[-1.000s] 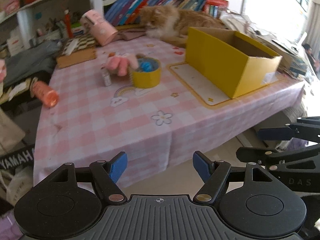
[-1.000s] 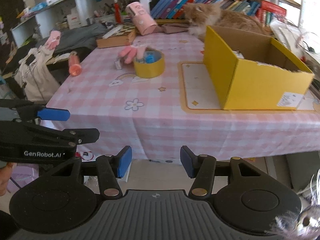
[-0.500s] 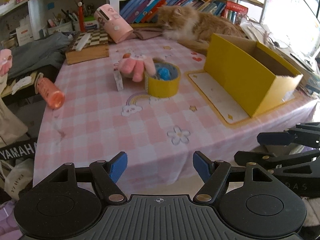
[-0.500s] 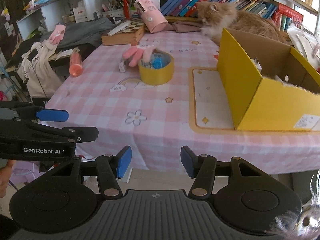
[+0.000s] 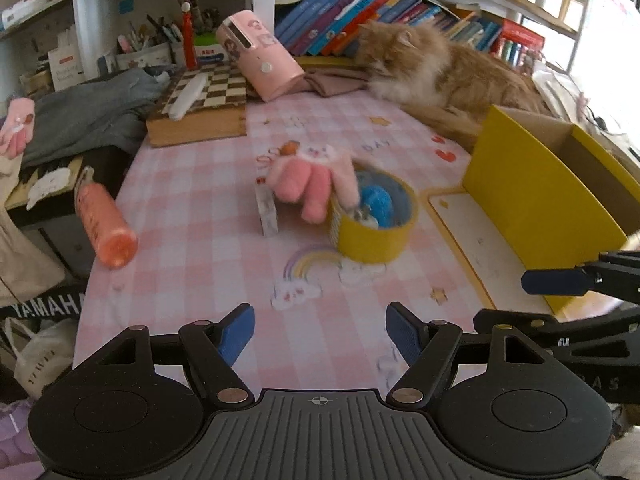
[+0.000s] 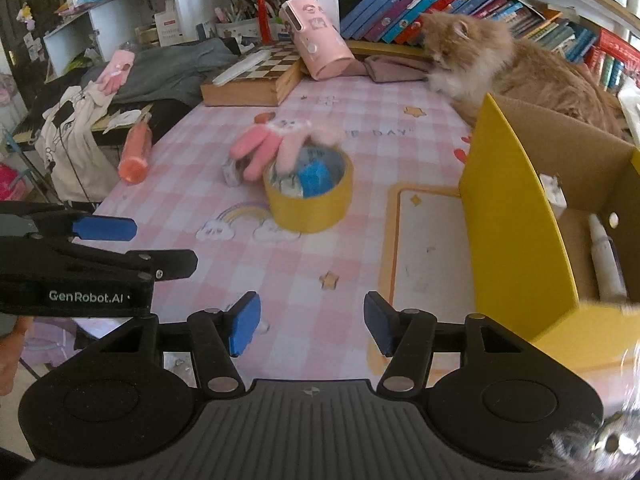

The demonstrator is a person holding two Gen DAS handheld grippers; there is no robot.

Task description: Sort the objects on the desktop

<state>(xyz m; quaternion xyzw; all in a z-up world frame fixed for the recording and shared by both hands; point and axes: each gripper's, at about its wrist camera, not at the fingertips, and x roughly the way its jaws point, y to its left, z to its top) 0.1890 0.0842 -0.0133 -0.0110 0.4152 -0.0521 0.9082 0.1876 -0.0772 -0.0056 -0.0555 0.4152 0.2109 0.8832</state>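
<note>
Pink checked tablecloth (image 5: 192,208); bookshelves (image 6: 440,4) behind, cat (image 6: 512,64) lying.

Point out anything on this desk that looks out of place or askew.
A fluffy orange cat lies on the pink checked tablecloth behind the yellow cardboard box. A pink cylindrical case leans tilted at the table's far end. An orange tube-shaped bottle lies tipped at the table's edge. A pink plush glove drapes over the yellow tape roll.

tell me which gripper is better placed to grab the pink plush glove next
Left, probably. The pink plush glove lies almost straight ahead of the open left gripper; from the right gripper, empty with jaws opening, it sits off to the left.
</note>
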